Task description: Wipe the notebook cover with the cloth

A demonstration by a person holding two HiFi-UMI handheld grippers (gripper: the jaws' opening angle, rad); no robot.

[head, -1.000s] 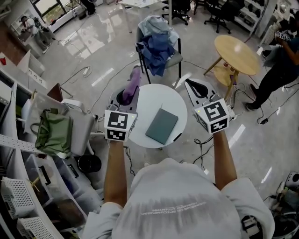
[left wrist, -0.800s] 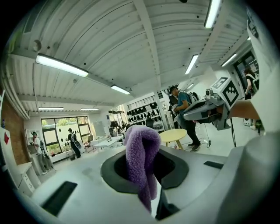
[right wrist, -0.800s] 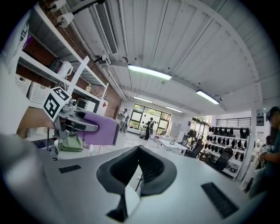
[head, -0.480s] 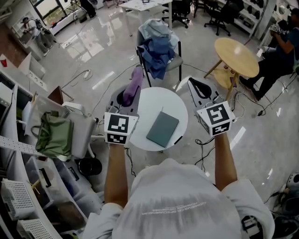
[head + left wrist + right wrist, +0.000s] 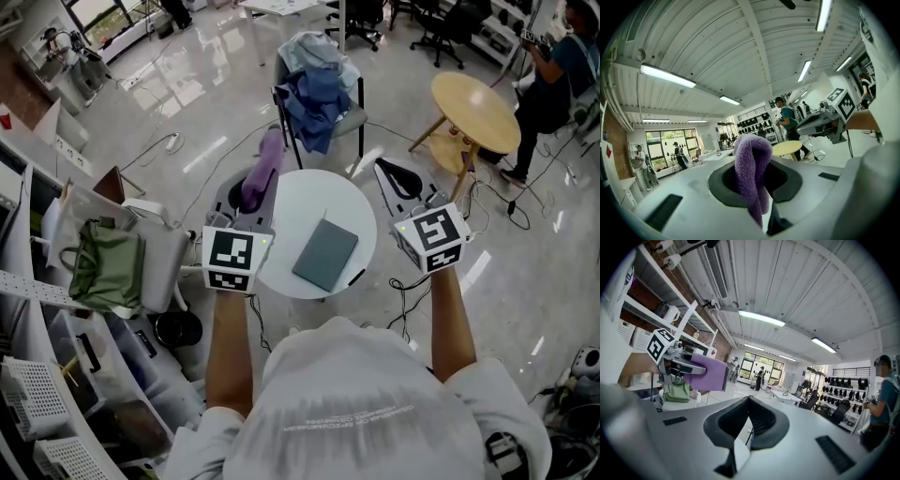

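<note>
A grey-green notebook (image 5: 325, 254) lies shut on the small round white table (image 5: 300, 197). My left gripper (image 5: 247, 194) is held at the table's left edge, off the notebook, shut on a purple cloth (image 5: 263, 166) that sticks up past its tips. In the left gripper view the cloth (image 5: 752, 176) fills the gap between the jaws. My right gripper (image 5: 397, 180) hovers beyond the table's right edge, jaws together and holding nothing. The right gripper view points up at the ceiling and shows the left gripper with the cloth (image 5: 708, 372); the notebook is out of both gripper views.
A chair piled with blue clothes (image 5: 316, 89) stands behind the table. A round wooden table (image 5: 473, 108) is at the back right, with a person (image 5: 553, 75) beside it. A green bag (image 5: 108, 264) and shelving sit to the left. Cables run over the floor.
My left gripper has shifted a little to the left with the cloth. The person at the back right has moved further away. The right gripper and notebook stay put.
</note>
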